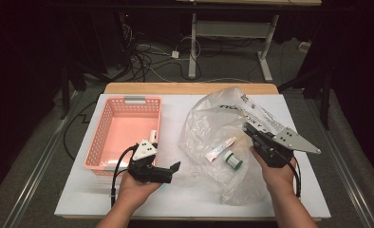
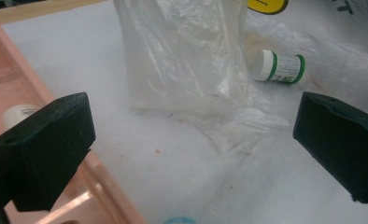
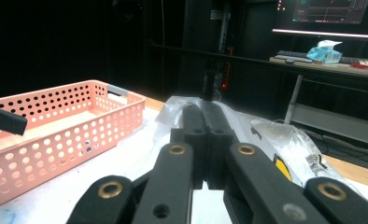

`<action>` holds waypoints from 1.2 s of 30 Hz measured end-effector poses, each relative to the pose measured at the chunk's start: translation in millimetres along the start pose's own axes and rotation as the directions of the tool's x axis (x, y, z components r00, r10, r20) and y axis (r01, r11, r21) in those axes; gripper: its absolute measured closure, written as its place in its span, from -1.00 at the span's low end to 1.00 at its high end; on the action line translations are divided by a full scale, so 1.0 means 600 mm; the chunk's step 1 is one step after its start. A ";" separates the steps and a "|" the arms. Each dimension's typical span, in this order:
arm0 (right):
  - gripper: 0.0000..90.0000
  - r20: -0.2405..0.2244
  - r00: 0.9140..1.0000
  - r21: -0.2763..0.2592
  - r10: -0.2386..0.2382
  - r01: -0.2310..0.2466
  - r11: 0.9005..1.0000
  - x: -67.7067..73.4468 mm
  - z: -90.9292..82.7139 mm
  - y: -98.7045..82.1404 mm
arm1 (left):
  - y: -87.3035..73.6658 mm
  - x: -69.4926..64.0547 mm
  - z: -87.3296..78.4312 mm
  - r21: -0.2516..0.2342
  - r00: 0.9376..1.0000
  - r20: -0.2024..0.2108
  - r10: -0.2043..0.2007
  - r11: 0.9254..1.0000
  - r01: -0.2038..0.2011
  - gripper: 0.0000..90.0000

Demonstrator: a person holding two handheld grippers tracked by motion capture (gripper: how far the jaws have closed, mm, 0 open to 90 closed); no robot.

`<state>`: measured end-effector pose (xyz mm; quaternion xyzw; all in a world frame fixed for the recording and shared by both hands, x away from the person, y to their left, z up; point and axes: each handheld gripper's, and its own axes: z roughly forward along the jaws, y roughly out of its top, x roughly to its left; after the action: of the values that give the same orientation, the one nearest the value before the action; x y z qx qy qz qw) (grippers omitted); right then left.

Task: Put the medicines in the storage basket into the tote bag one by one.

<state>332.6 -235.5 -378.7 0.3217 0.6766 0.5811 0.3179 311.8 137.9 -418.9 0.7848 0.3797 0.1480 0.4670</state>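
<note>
A clear plastic bag lies on the white table top, its right side lifted. Inside it are a white bottle with a green cap and a small tube. My right gripper is shut on the bag's raised edge; in the right gripper view the jaws press together with the bag at their tips. My left gripper is open and holds nothing, by the front right corner of the pink basket, aimed at the bag. Between its jaws I see bag and bottle.
A white object lies in the basket near its right wall, also seen past the left jaw. The white table top has open room in front of the bag. Cables and a desk frame stand on the floor beyond the table.
</note>
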 end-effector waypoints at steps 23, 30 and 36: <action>1.00 0.004 1.000 -0.004 -0.004 0.004 1.000 -0.004 -0.003 0.000 | -0.020 0.101 -0.065 -0.028 0.980 -0.172 -0.097 0.995 0.094 -1.00; 1.00 0.003 1.000 -0.001 -0.004 0.004 1.000 -0.004 -0.003 0.000 | -0.025 0.115 -0.076 -0.027 0.975 -0.194 -0.112 0.994 0.109 -1.00; 1.00 0.006 1.000 -0.002 -0.001 0.001 1.000 -0.003 -0.002 0.000 | -0.023 0.118 -0.076 -0.021 0.975 -0.190 -0.115 0.993 0.113 -1.00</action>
<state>332.8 -237.9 -378.5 0.3227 0.6754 0.5806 0.3205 325.9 221.7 -415.8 0.7416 0.4664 0.1973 0.4400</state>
